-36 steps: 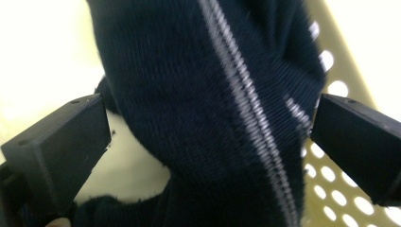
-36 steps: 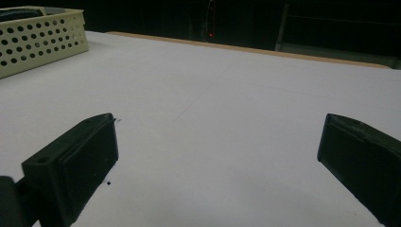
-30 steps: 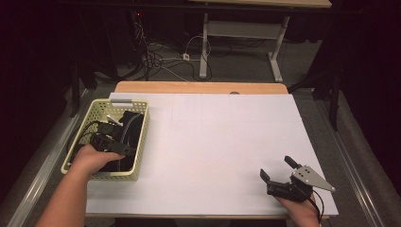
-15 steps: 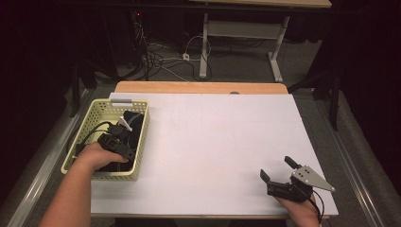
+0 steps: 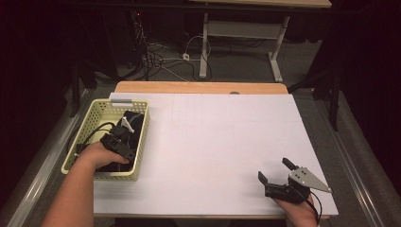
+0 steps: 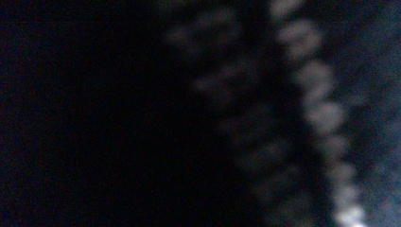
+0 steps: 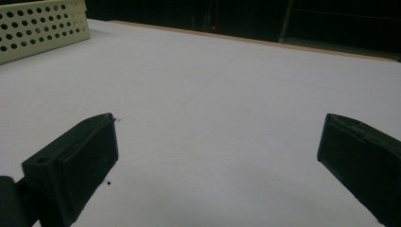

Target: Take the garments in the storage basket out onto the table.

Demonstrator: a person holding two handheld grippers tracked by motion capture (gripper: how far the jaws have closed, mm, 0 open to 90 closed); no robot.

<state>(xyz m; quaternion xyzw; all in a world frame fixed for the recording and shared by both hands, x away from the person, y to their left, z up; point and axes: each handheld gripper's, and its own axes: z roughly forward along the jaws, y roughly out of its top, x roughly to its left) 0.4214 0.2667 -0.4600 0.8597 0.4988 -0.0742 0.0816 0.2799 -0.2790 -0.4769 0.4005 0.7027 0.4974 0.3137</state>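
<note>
A pale yellow perforated basket (image 5: pixel 105 104) stands at the table's left edge and holds black items with cables (image 5: pixel 134 124). My left gripper (image 5: pixel 118 143) is down inside the basket among those items, with the hand behind it. Its jaws are hidden there, and the left gripper view is dark and blurred, with a pale row of blobs (image 6: pixel 317 109) close to the lens. My right gripper (image 5: pixel 273 169) rests near the table's front right corner. It is open, with its two black jaws wide apart over bare white table (image 7: pixel 217 156) and nothing between them.
The white table top (image 5: pixel 213 137) stretches between the basket and the right gripper. A corner of the basket (image 7: pixel 42 28) is at the far left in the right gripper view. A wooden strip (image 5: pixel 198 87) runs along the far edge, with desk legs and cables on the floor beyond.
My left hand and gripper have shifted slightly to the right inside the basket. The right gripper has not moved.
</note>
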